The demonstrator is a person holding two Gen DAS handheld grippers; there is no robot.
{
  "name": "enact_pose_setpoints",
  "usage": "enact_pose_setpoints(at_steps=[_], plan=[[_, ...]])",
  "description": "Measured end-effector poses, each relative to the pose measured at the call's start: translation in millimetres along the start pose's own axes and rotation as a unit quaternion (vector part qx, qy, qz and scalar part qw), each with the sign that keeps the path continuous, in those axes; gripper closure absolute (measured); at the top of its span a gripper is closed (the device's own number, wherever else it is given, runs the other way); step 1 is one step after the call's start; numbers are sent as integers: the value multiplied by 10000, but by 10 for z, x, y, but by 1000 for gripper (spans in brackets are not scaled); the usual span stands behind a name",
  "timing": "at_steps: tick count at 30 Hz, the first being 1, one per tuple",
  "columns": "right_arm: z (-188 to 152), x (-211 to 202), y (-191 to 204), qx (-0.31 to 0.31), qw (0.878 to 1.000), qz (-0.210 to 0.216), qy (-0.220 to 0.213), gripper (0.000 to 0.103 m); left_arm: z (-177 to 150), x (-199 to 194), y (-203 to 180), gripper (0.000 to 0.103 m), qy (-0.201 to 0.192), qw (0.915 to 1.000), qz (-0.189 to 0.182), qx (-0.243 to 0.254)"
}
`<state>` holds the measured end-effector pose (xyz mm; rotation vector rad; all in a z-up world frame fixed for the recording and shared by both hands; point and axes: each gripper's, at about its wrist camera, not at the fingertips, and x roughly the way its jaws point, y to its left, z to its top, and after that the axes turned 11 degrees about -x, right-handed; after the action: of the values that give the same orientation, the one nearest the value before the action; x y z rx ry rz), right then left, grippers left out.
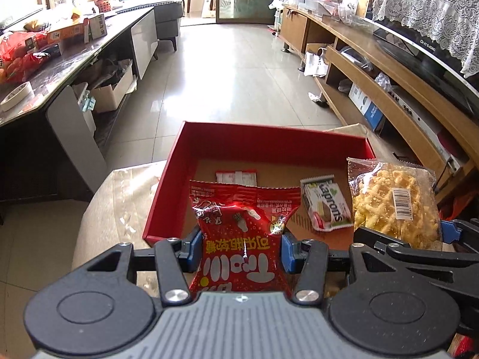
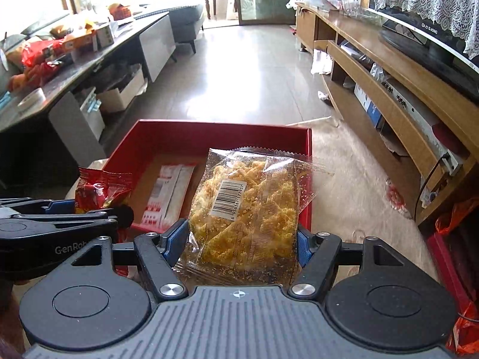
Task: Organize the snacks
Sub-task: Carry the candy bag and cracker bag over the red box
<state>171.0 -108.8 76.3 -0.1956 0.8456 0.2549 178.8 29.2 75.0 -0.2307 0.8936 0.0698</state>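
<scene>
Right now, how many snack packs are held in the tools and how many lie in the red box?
Held: 2, the red candy pack and the clear pack of yellow snack
In the red box: 2, the Kaproms wafer and the red-and-white packet
Total: 4

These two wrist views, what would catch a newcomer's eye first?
Probably the shiny red snack packet pinched in the left hand-held gripper, and beside it the clear bag of crumbly yellow snack clamped in the right hand-held gripper. Both are held at the near edge of an open red cardboard box, where a green-and-white wafer packet already lies.
</scene>
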Motion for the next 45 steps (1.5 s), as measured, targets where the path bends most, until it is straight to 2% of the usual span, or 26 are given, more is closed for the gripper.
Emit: enact_pose_setpoints(at_steps=[22,45], plan=[[242,251,-176,39,9999,-127,-61,28,283,276,-185,57,-154,9998,154,31],[290,757,-195,-25,9996,24,274,28,344,841,-184,58,147,9986,515,12]])
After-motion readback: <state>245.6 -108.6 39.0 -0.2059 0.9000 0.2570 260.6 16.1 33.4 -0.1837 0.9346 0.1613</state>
